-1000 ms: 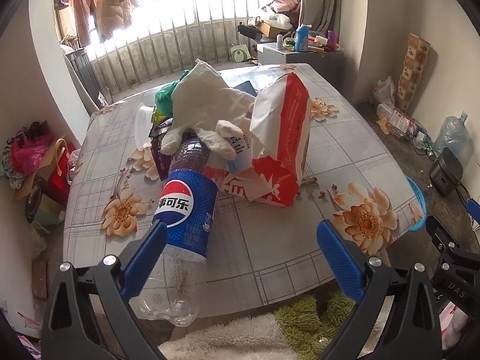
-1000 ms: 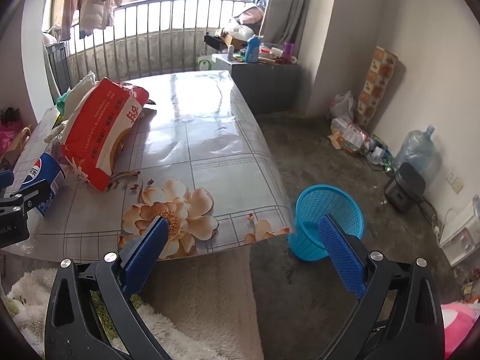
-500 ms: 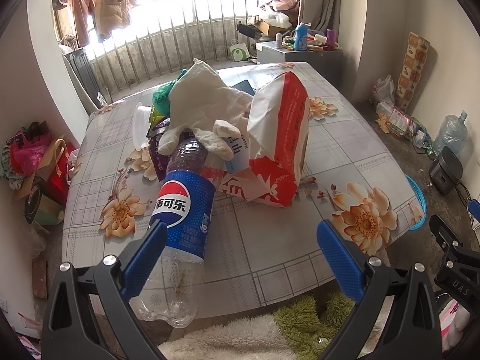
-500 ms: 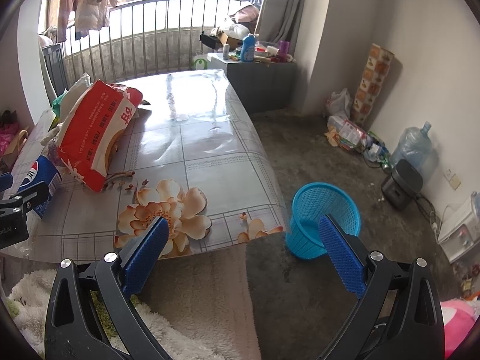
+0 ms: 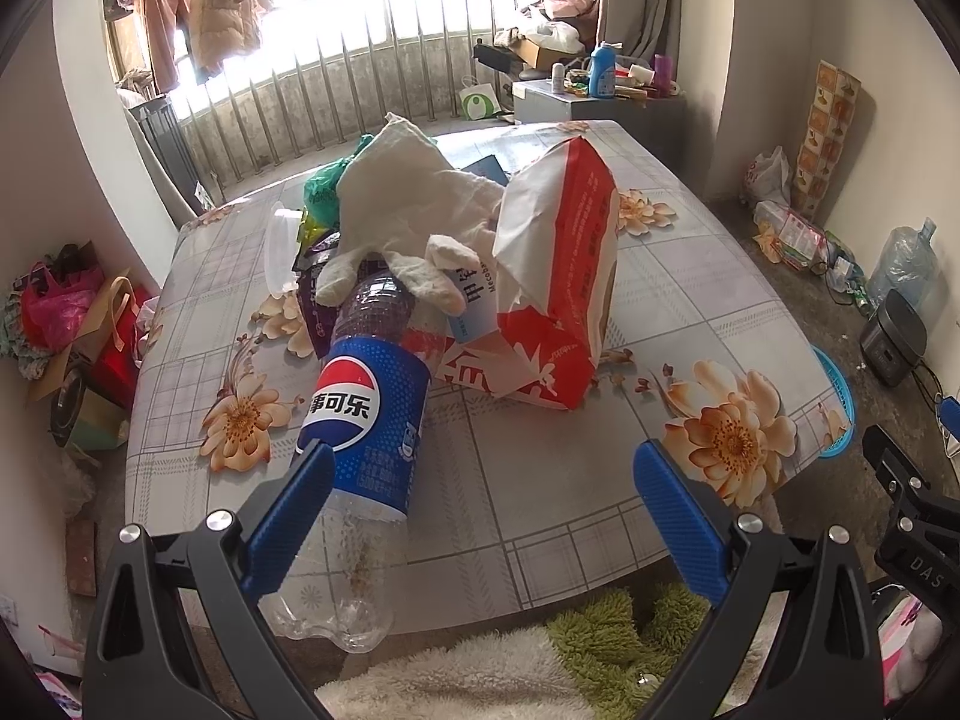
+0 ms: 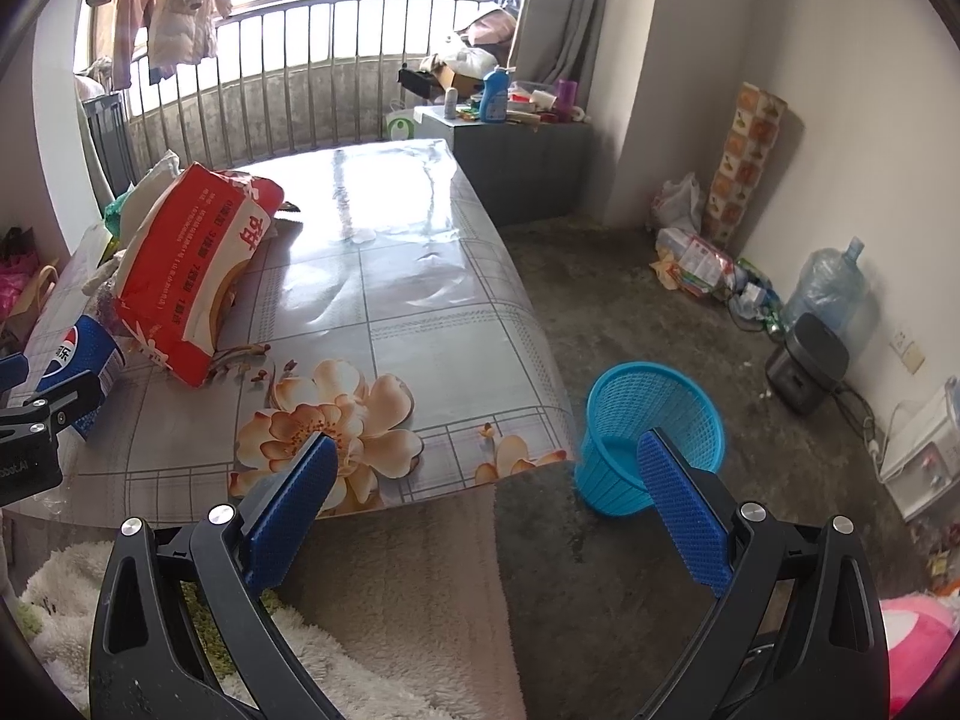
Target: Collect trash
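- The left gripper [image 5: 480, 468] has its blue-padded jaws spread wide and grips nothing; it is aimed across the near edge of the floral-patterned plastic-covered table [image 5: 540, 510].
- The clear plastic Pepsi bottle with a blue label [image 5: 366, 414] lies on its side at about 10 o'clock from that gripper, its base overhanging the table's near edge just beside the left finger [image 5: 288, 516] (whether they touch, I cannot tell).
- The bottle's neck runs under a cream cloth glove [image 5: 408, 210], which is draped over the trash pile.
- At 12 o'clock leans a red-and-white paper tissue bag [image 5: 558, 276].
- The right gripper [image 6: 480, 474] is likewise wide open and empty, over the table's corner.
- The blue plastic mesh wastebasket [image 6: 654, 420] stands on the floor at about 1 o'clock, behind the right finger.
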Action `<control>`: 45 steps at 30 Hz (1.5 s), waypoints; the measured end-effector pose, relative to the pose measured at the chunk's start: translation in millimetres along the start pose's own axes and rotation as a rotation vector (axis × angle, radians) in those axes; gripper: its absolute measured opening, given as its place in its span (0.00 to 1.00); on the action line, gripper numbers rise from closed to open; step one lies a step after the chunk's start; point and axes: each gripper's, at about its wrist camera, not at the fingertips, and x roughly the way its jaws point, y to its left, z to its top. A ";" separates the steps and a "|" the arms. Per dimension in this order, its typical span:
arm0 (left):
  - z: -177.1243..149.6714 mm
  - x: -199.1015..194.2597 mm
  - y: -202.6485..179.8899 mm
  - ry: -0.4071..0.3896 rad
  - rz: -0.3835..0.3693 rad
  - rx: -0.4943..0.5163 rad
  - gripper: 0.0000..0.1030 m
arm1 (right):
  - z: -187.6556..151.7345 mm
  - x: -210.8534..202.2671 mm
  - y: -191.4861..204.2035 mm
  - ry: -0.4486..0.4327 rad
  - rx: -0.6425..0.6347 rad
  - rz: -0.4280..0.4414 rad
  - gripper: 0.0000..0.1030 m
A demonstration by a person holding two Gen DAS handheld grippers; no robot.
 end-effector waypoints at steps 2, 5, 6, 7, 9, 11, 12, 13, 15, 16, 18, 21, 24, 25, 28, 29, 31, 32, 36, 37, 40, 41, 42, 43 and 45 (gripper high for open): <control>-0.8 0.7 0.0 0.002 0.001 -0.001 0.95 | 0.0 -0.1 -0.3 0.000 0.000 0.000 0.93; -2.3 1.8 0.6 0.007 0.002 -0.003 0.95 | 0.0 -0.2 0.1 0.002 0.001 0.001 0.93; -2.9 2.1 0.8 0.008 0.002 -0.004 0.95 | 0.1 -0.2 0.4 0.002 0.001 0.001 0.93; -3.4 2.3 1.0 0.009 0.002 -0.004 0.95 | 0.1 -0.4 0.4 0.002 0.001 0.002 0.93; -3.4 2.5 1.1 0.010 0.002 -0.004 0.95 | 0.1 -0.3 0.4 0.001 0.001 0.002 0.93; -3.4 2.6 1.1 0.011 0.002 -0.004 0.95 | 0.0 -0.5 0.2 0.001 0.001 0.002 0.93; -3.6 2.6 1.1 0.011 0.002 -0.004 0.95 | 0.1 -0.5 0.2 0.001 0.001 0.005 0.93; -3.8 2.6 1.2 0.011 0.002 -0.004 0.95 | 0.2 -0.5 0.2 0.002 0.002 0.005 0.93; -3.7 2.8 1.0 0.011 0.002 -0.004 0.95 | 0.1 -0.6 0.0 0.003 0.003 0.006 0.93; -3.6 2.9 1.0 0.012 0.003 -0.005 0.95 | 0.1 -0.6 0.0 0.003 0.003 0.007 0.93; -4.2 3.4 1.5 0.014 0.003 -0.006 0.95 | 0.2 -0.6 0.9 0.004 0.001 0.010 0.93; -4.5 3.9 1.4 0.017 0.003 -0.005 0.95 | 0.2 -0.6 1.4 0.004 0.001 0.010 0.93; -4.3 4.3 1.5 0.021 0.004 -0.004 0.95 | 0.2 -0.5 1.4 0.005 0.002 0.013 0.93; -4.6 4.3 1.6 0.022 0.004 -0.004 0.95 | 0.1 -0.5 1.8 0.005 0.002 0.013 0.93; -4.4 4.3 1.6 0.022 0.005 -0.004 0.95 | 0.0 -0.4 1.6 0.006 0.002 0.015 0.93; -4.9 4.1 1.5 0.022 0.005 -0.004 0.95 | 0.0 -0.2 2.1 0.005 0.002 0.015 0.93; -5.3 4.0 1.5 0.022 0.005 -0.003 0.95 | 0.0 -0.1 1.8 0.007 0.003 0.017 0.93; -4.8 4.3 1.6 0.022 0.005 -0.004 0.95 | 0.0 -0.1 1.9 0.007 0.003 0.017 0.93; -4.8 4.3 2.2 0.025 0.004 -0.007 0.95 | -0.5 -0.3 2.6 0.006 0.004 0.019 0.93; -4.9 4.0 2.6 0.025 0.004 -0.008 0.95 | -0.5 -0.3 2.9 0.006 0.004 0.019 0.93; -5.2 4.2 3.8 0.025 0.004 -0.011 0.95 | -0.4 -0.3 2.6 0.007 0.005 0.020 0.93; -5.5 4.0 4.8 0.024 0.001 -0.013 0.95 | -0.4 -0.4 2.7 0.008 0.005 0.021 0.93; -5.4 3.7 6.1 0.023 -0.003 -0.016 0.95 | -0.3 -0.2 1.7 0.007 0.004 0.021 0.93; -5.0 3.3 7.1 0.021 -0.008 -0.018 0.95 | -0.4 -0.3 2.9 0.008 0.003 0.022 0.93; -4.8 1.9 10.4 0.012 -0.020 -0.024 0.95 | 0.4 0.3 6.9 0.010 0.002 0.027 0.93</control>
